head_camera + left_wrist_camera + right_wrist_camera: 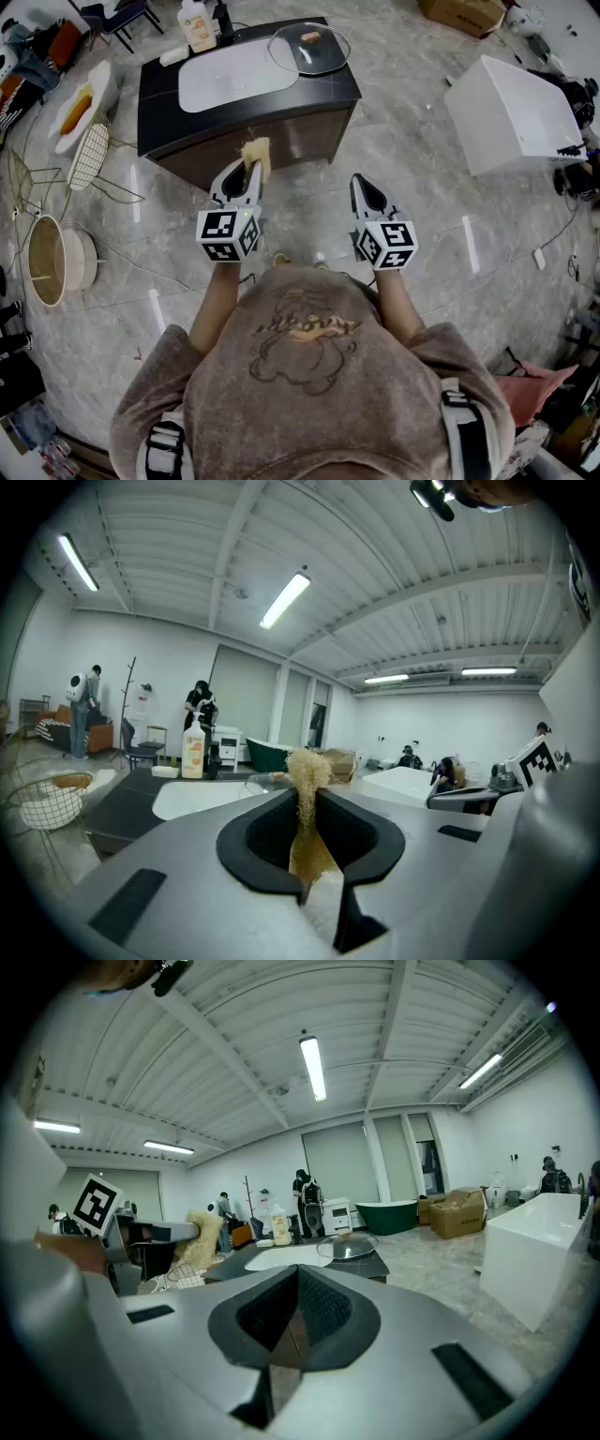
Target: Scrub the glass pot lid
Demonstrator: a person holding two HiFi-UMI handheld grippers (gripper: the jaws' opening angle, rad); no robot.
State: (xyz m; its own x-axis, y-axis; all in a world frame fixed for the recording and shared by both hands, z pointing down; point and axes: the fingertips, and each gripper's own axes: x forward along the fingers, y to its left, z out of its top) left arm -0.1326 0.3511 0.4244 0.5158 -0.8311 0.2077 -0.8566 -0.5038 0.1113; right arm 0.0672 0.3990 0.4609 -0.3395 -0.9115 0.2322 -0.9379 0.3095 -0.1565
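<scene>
Approach step in hand: the left claw (249, 171) pinched a fibrous scrubber (257, 152); the right claw (362, 183) was pressed together, empty; the glass pot lid (309, 47) lay on the table's (157, 98) far right corner, well apart; next move probably calls for advancing the scrubber onto it.

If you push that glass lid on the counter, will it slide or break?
The glass lid probably slides easily: it looks smooth and lies flat on the dark counter. It sits near a corner, so a hard push might drop and crack it.

Light: I see bright white ceiling tubes (284, 599).
Glare: streaks on glossy grey marble floor (467, 248).
Edges: fisheye-bent, dark corners.
</scene>
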